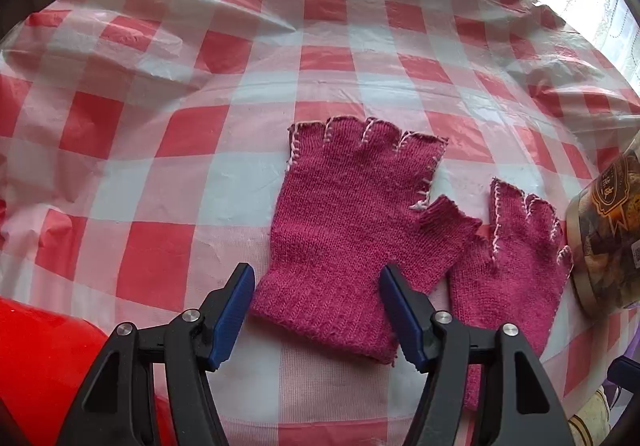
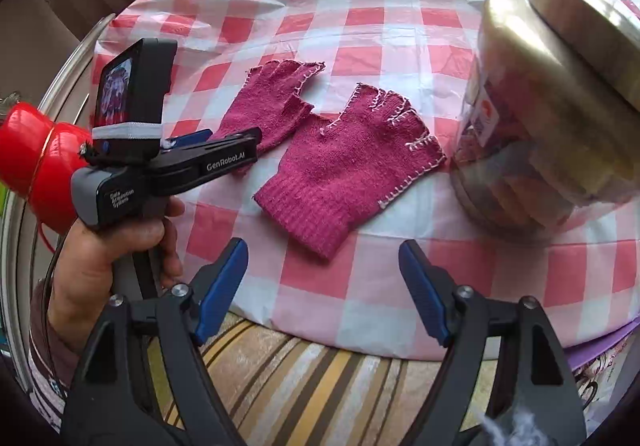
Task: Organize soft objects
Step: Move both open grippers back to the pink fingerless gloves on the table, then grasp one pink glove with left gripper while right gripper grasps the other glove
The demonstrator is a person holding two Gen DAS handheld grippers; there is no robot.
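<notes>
Left gripper (image 1: 316, 286) open, empty, straddling cuff of left glove (image 1: 344, 214), long axis running away; right gripper (image 2: 320, 270) open, empty, short of right glove (image 2: 344, 174)

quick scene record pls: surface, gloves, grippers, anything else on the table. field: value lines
surface: table under a red-and-white checked plastic cloth
left glove: pink fingerless knit glove, flat, cuff between the open fingers of the left gripper, pads not pressing it
right glove: matching pink glove, flat beside the first, their thumbs meeting
right gripper: open, nothing between its fingers, short of the right glove's cuff near the table edge
other: clear plastic jar right of the gloves; red object at left
</notes>
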